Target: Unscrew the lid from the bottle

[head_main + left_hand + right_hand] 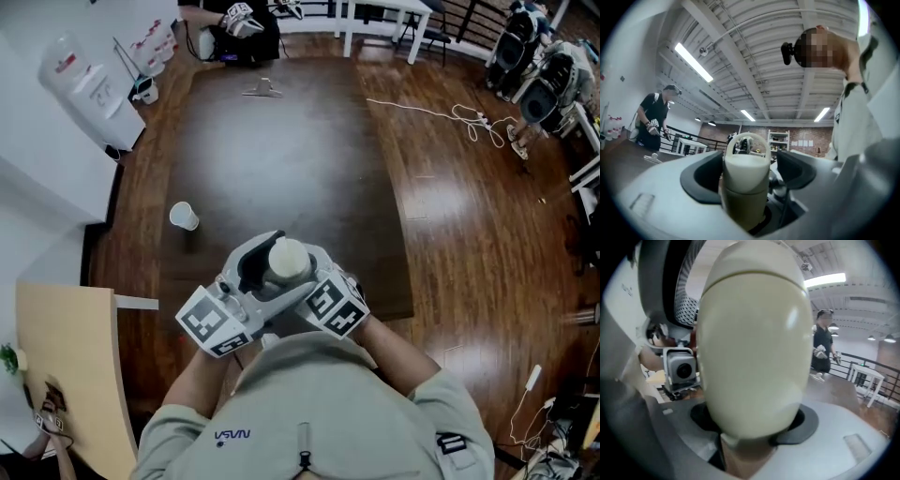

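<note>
A cream bottle (288,258) is held upright close to my chest between both grippers. My right gripper (314,281) is shut on the bottle's body (754,348), which fills the right gripper view between the dark pads (802,422). The left gripper (253,272) reaches around the top. In the left gripper view the pale lid (746,169) with its loop handle (746,137) stands between the jaws of the left gripper (747,171). There is a gap between the lid and the right-hand pad (797,168), so the jaws are open around the lid. The tan body (743,206) shows below the lid.
A dark table (281,141) stretches ahead, with a white paper cup (183,216) on its left side and a small metal object (262,89) near its far end. Another person (239,23) stands beyond it. A light wooden board (66,366) lies at my left, and cables (469,117) are on the floor.
</note>
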Available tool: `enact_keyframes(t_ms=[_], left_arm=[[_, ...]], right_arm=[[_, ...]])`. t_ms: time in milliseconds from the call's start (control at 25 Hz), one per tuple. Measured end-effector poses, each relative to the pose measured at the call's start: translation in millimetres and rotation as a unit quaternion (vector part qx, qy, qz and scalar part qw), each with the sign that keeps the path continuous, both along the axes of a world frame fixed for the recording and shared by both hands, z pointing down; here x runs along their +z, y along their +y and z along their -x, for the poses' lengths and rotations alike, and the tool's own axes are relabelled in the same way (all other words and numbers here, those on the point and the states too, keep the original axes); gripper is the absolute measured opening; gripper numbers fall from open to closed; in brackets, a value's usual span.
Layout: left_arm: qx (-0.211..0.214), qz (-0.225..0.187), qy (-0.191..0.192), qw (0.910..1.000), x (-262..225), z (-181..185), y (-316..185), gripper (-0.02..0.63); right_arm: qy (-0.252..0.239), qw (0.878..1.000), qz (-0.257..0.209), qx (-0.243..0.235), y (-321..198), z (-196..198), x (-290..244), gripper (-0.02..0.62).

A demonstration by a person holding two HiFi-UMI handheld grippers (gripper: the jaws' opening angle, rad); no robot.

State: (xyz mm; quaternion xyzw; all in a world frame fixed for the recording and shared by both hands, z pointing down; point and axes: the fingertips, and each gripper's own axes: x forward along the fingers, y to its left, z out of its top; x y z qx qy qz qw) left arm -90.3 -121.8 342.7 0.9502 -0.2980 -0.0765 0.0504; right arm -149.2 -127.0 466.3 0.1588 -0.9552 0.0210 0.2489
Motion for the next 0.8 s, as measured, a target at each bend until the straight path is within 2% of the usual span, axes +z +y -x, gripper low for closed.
enact_keyframes(t_ms=[80,200,320,440,560,640,720,800], left_arm=[[0.059,0.015,0.006,0.9982,-4.9,0.4,10.1,0.353],[0.146,0.041,0.023,0.9882,-13.3,-0.4,23.8,0.366],[0.192,0.031,0.034,0.9802,-24.2,4.1,33.8,0.373],[0.230,0.009,0.029,0.9728,-32.9,7.4,42.2,0.372],[0.263,0.004,0.019,0.9645,-36.5,3.8,49.4,0.368],[0.283,0.005,0.020,0.9590,-37.4,2.7,54.4,0.355],[0.296,0.007,0.021,0.9549,-37.4,2.7,57.9,0.329],[0.301,0.010,0.022,0.9533,-37.1,2.4,59.1,0.304]], right_arm=[[0.002,0.997,0.015,-0.077,18.3,2.0,-7.2,0.299],[0.032,0.981,0.015,-0.193,46.8,-2.8,-16.8,0.299],[0.033,0.954,0.062,-0.291,77.4,-10.2,-24.7,0.299],[0.012,0.921,0.120,-0.371,104.4,-17.6,-33.0,0.299],[-0.014,0.891,0.168,-0.422,123.1,-22.0,-43.9,0.299],[-0.028,0.878,0.189,-0.440,129.9,-22.3,-49.4,0.299],[-0.031,0.872,0.196,-0.449,132.6,-21.8,-51.5,0.299],[-0.025,0.871,0.193,-0.451,132.7,-21.8,-51.1,0.299]])
